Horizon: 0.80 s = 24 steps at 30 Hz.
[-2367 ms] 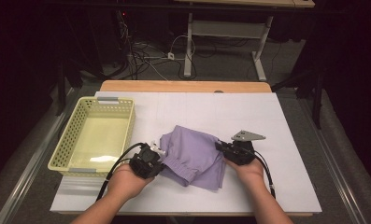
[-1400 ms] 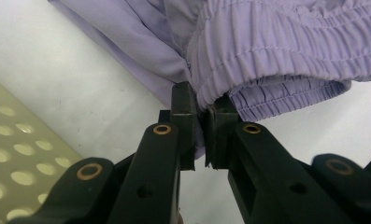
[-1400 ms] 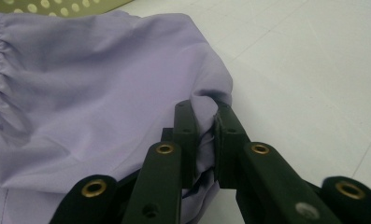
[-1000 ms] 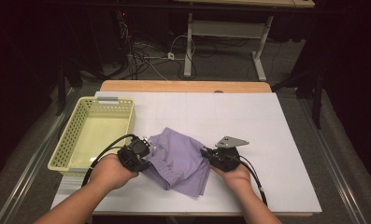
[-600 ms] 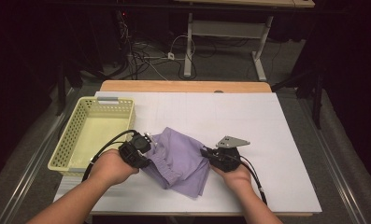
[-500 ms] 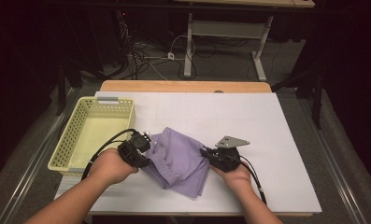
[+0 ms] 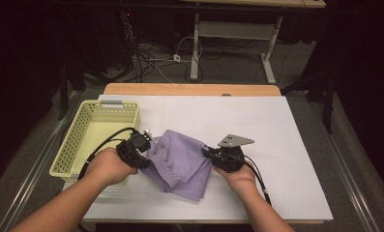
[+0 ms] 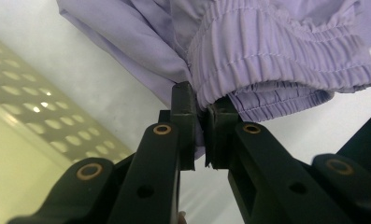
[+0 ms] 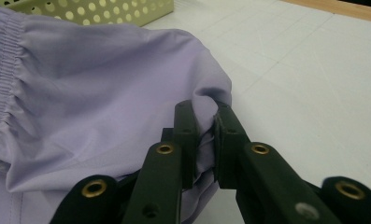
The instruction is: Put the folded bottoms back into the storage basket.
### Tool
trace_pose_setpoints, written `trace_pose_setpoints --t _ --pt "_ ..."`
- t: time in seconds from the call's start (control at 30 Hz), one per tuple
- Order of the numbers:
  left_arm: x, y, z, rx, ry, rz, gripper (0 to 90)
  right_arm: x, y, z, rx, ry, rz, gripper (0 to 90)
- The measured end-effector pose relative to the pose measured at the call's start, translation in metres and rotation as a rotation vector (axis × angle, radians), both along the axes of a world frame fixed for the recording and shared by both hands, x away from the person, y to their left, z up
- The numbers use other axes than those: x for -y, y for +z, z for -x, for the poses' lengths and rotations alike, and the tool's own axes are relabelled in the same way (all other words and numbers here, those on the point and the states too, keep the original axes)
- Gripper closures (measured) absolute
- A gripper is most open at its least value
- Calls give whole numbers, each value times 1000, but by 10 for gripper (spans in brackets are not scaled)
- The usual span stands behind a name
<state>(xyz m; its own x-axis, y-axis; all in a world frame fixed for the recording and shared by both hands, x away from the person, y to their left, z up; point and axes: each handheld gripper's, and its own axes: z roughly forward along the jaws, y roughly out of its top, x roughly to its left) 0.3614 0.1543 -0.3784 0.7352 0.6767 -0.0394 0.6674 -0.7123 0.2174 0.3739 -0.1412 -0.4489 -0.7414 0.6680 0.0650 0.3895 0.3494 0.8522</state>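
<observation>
Left gripper view: our fingers (image 8: 185, 126) are pinched tight on the elastic waistband of the purple shorts (image 8: 267, 42), fabric bunched between them. On the other side, the right gripper (image 9: 202, 140) is clamped on a fold at the opposite edge of the shorts (image 9: 103, 88). From the high view, the shorts (image 7: 180, 159) sit crumpled on the white surface (image 7: 276, 125) between both grippers, just beside the yellow basket (image 7: 71, 145), with the left gripper (image 7: 141, 145) and right gripper (image 7: 211, 153) at either side. We'd guess it's light, floppy, a bit slick, so gripping the thick waistband seems the safest hold; thin cloth could slip out.
</observation>
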Motion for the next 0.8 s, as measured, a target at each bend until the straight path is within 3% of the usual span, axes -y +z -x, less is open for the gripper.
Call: trace_pose_setpoints --t 0.53,0.8 --pt "-6 8 -9 -8 18 -29 824 -9 0 -15 -16 -20 -18 830" --pt "-10 15 -11 -9 23 -41 824 -15 4 -16 2 -14 -8 829"
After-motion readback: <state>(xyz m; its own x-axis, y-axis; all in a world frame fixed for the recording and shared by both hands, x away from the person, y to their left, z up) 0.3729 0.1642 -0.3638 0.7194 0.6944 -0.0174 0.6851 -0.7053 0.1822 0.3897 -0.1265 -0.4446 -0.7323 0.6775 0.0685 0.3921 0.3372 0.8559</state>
